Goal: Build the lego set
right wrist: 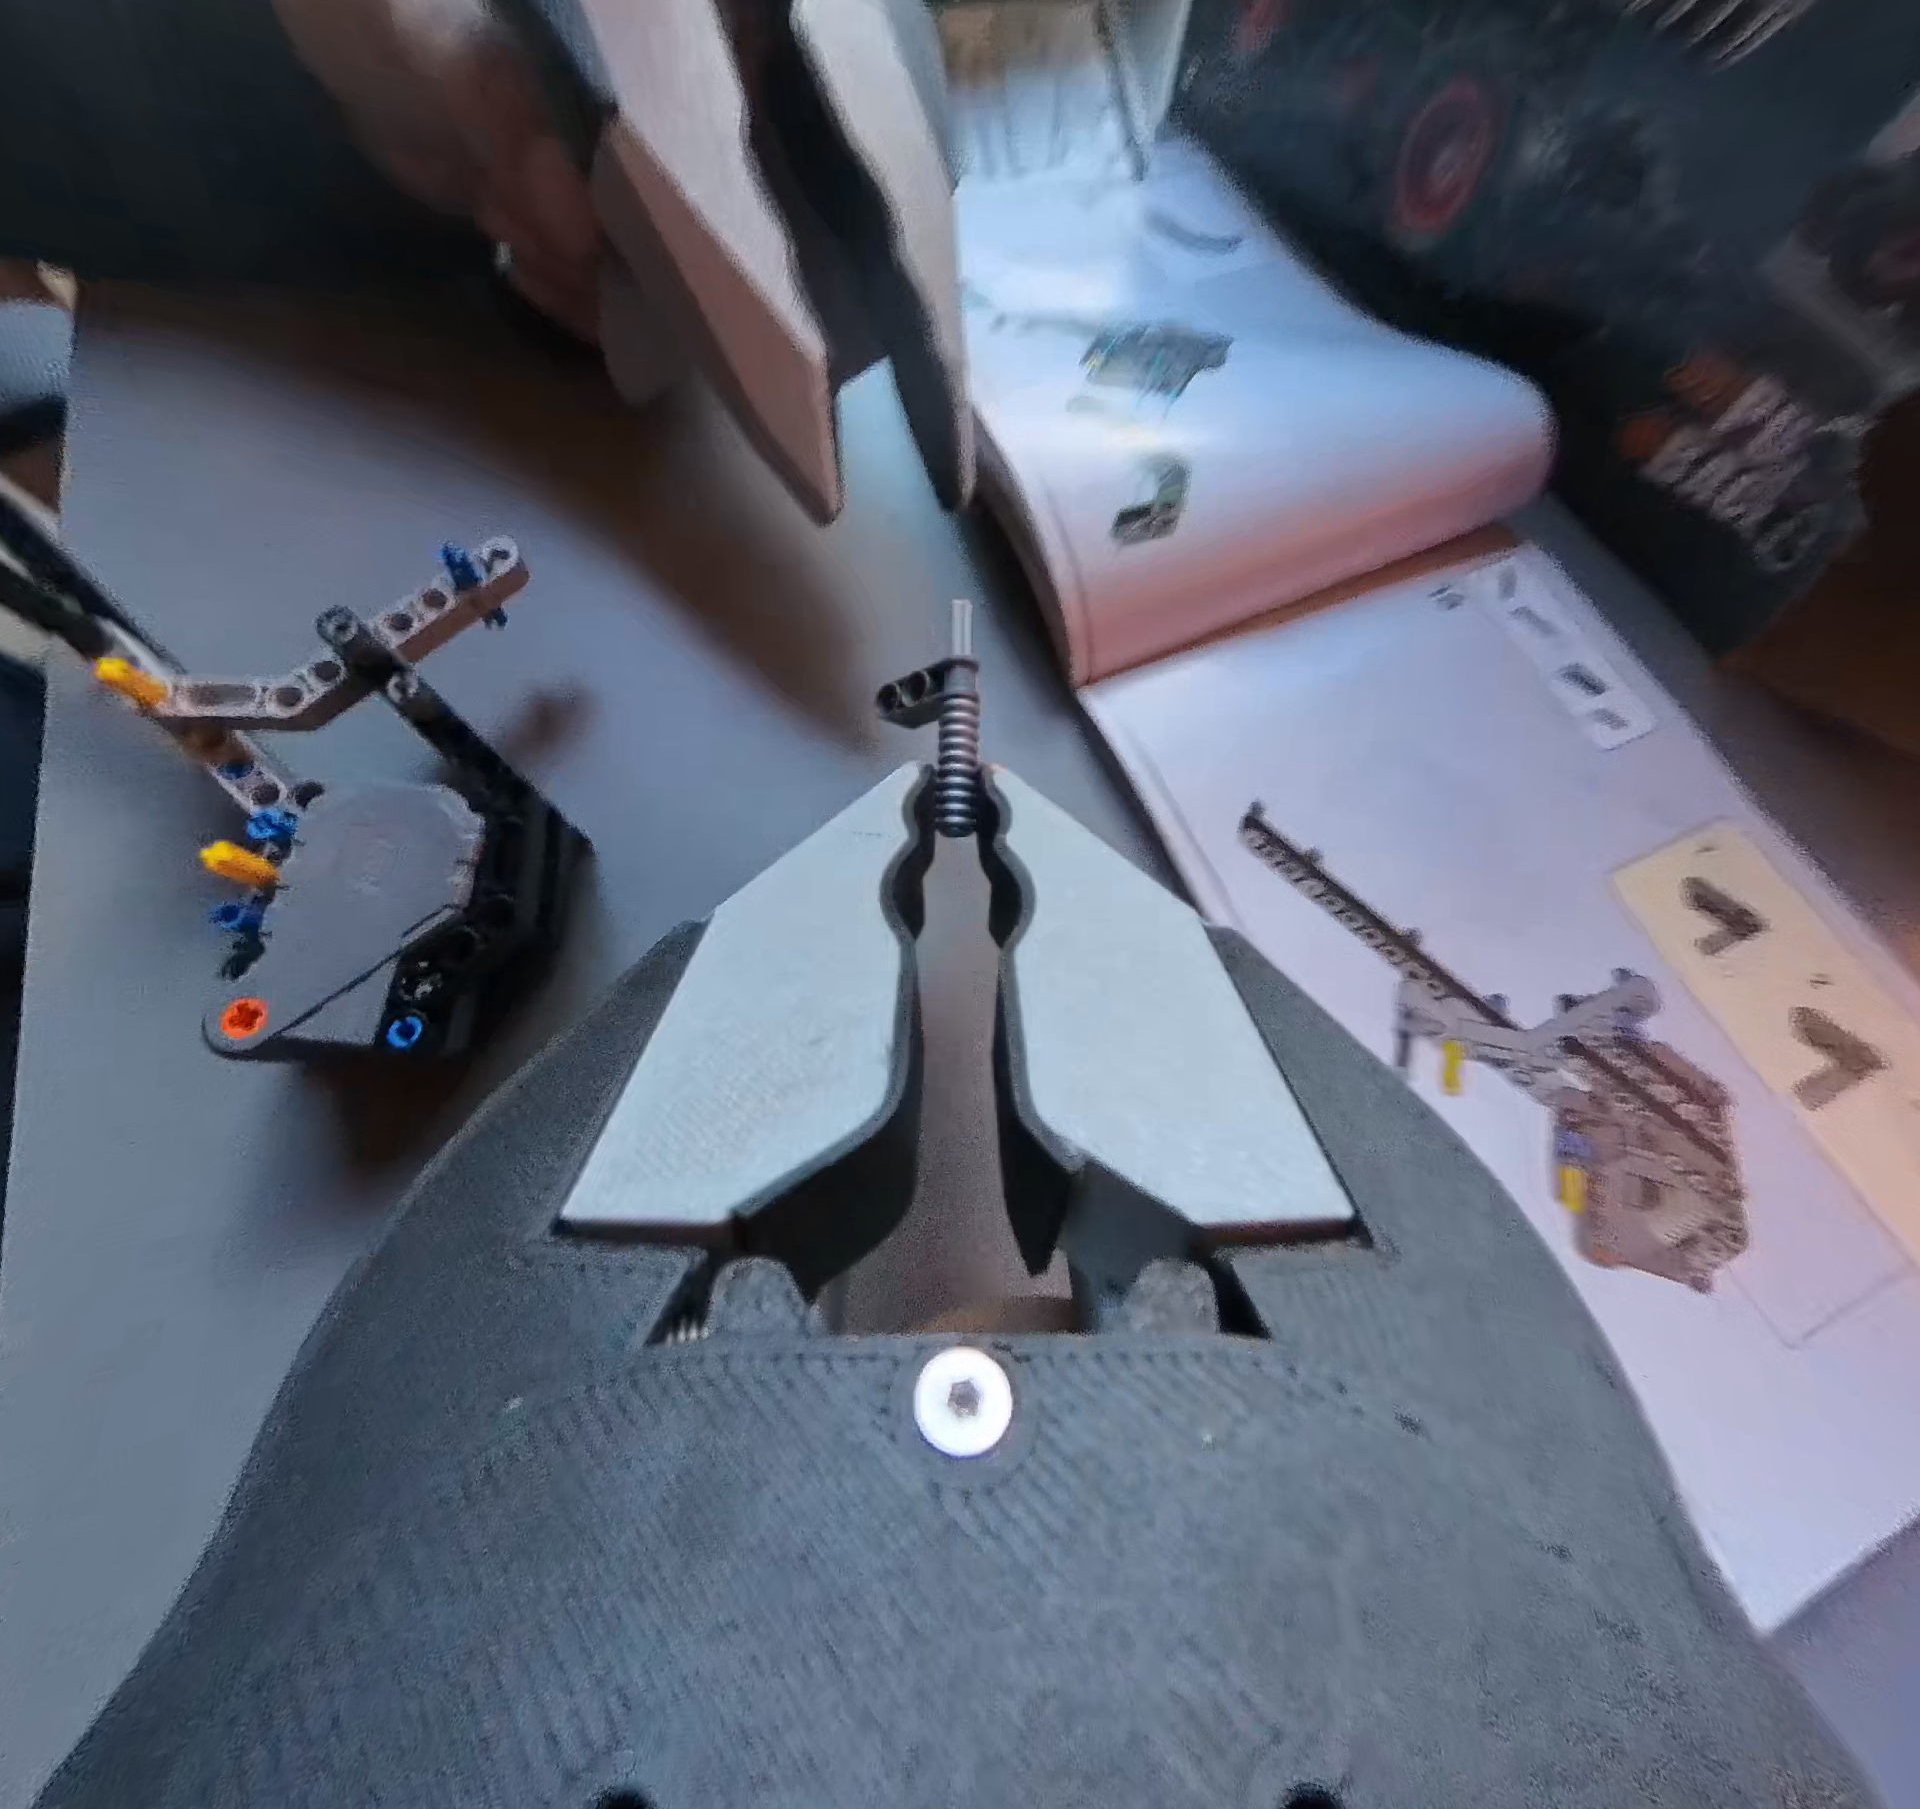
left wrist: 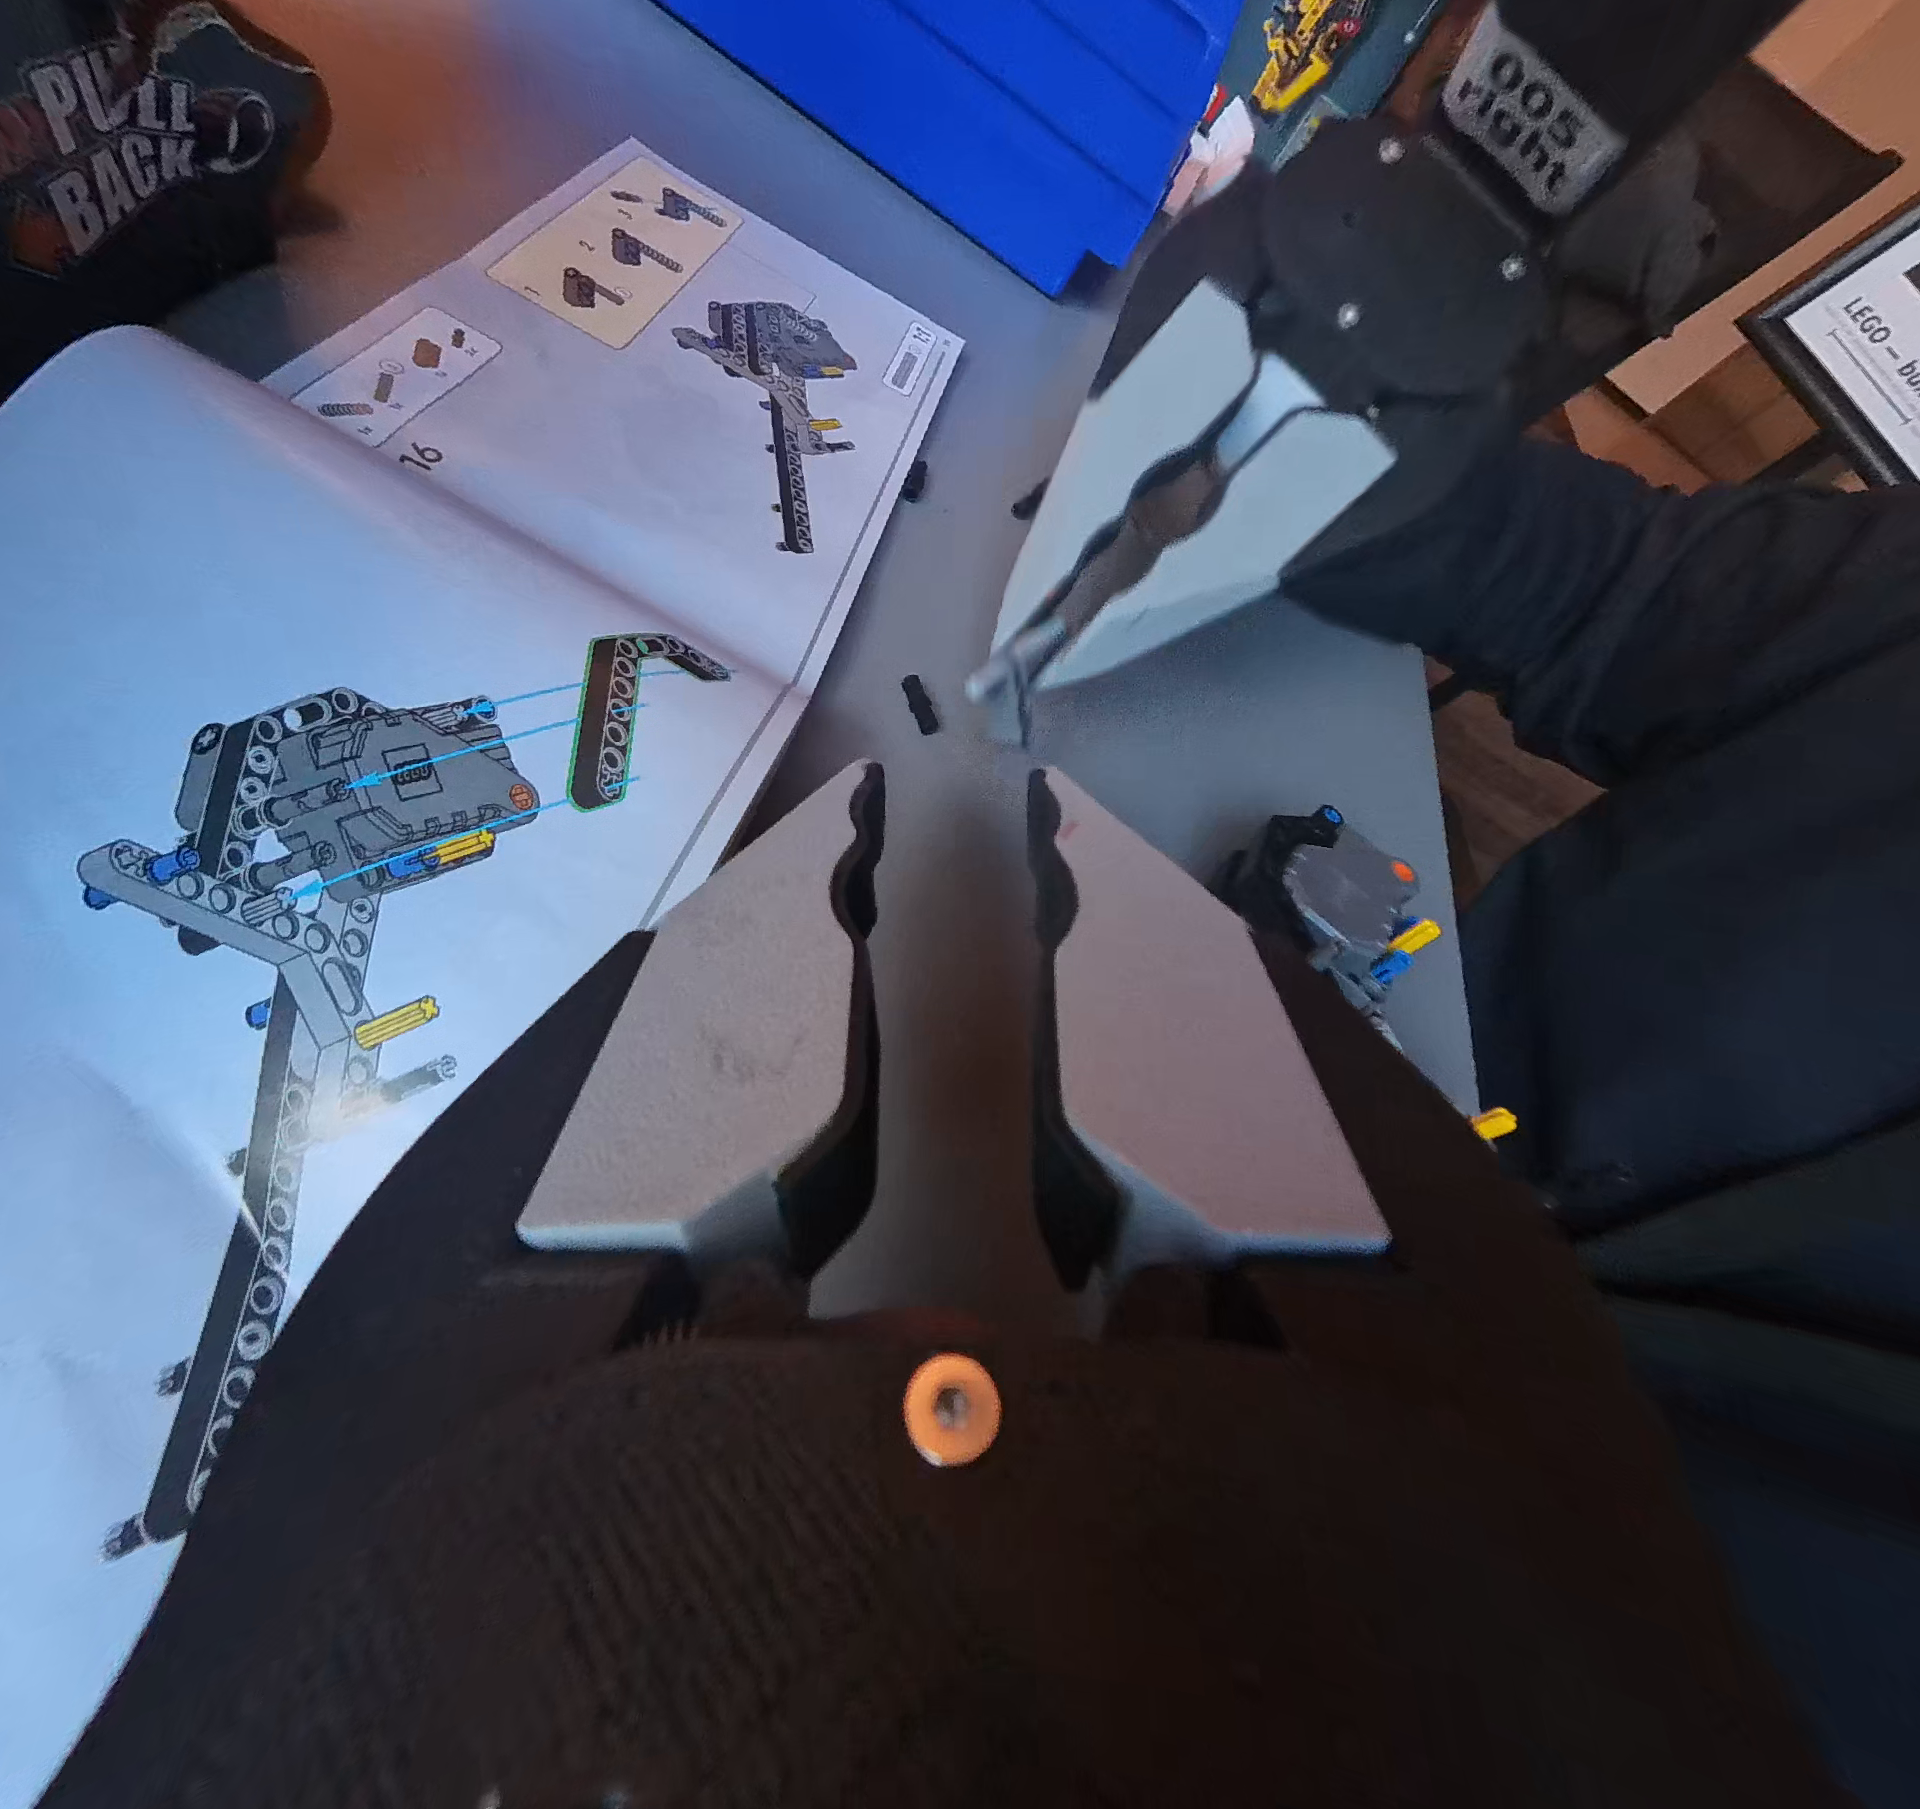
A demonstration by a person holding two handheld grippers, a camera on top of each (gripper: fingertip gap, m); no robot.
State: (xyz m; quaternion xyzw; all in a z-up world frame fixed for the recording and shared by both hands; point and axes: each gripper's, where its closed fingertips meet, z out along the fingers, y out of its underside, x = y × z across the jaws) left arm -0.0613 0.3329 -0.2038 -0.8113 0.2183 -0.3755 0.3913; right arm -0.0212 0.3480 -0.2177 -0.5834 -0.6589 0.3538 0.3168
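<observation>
My right gripper [right wrist: 956, 795] is shut on a black spring on a grey axle [right wrist: 954, 741] with a small black connector [right wrist: 906, 697] at its far end. It holds the piece above the table. In the left wrist view the right gripper [left wrist: 1023, 663] comes in from the upper right, with the axle tip [left wrist: 995, 681] sticking out. My left gripper [left wrist: 956, 783] is open and empty, just below that tip. It also shows in the right wrist view [right wrist: 888, 497]. A part-built grey and black assembly [right wrist: 364, 824] with blue and yellow pins lies left of my right gripper and also shows in the left wrist view [left wrist: 1340, 897].
The open instruction booklet [left wrist: 364, 616] covers the table's left side. Small black pins [left wrist: 920, 705] lie loose near its edge. A blue bin [left wrist: 935, 45] stands at the back. A set box [right wrist: 1662, 201] stands behind the booklet. A yellow piece [left wrist: 1493, 1123] lies at the table edge. One gripper's finger ends stand about 6 centimetres off the other's.
</observation>
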